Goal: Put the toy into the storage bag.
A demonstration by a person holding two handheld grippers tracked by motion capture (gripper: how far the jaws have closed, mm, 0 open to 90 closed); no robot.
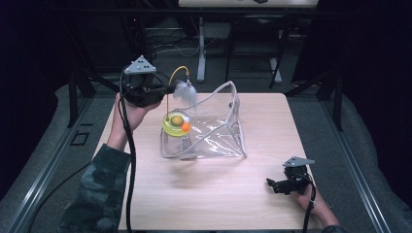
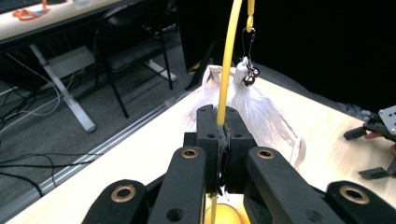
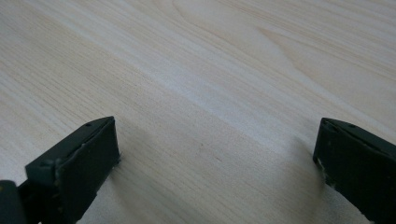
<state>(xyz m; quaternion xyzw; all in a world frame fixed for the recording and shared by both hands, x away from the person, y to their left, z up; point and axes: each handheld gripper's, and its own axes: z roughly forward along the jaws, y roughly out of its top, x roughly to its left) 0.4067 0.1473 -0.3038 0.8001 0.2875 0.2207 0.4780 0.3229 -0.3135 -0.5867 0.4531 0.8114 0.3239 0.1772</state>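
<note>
Yellow wand (image 2: 227,60) clamped between left gripper (image 2: 219,140) jaws, right gripper (image 3: 215,158) jaws spread over table (image 3: 210,70).

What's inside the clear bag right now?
Nothing is visibly inside the clear bag. The yellow toy base, hanging from the wand pinched in the left tool, sits at its left edge; whether it is in the bag can't be told.

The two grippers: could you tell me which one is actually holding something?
The left gripper, raised beside the clear bag, is shut on the yellow wand of a feather toy. The right gripper rests open over the bare table.
</note>
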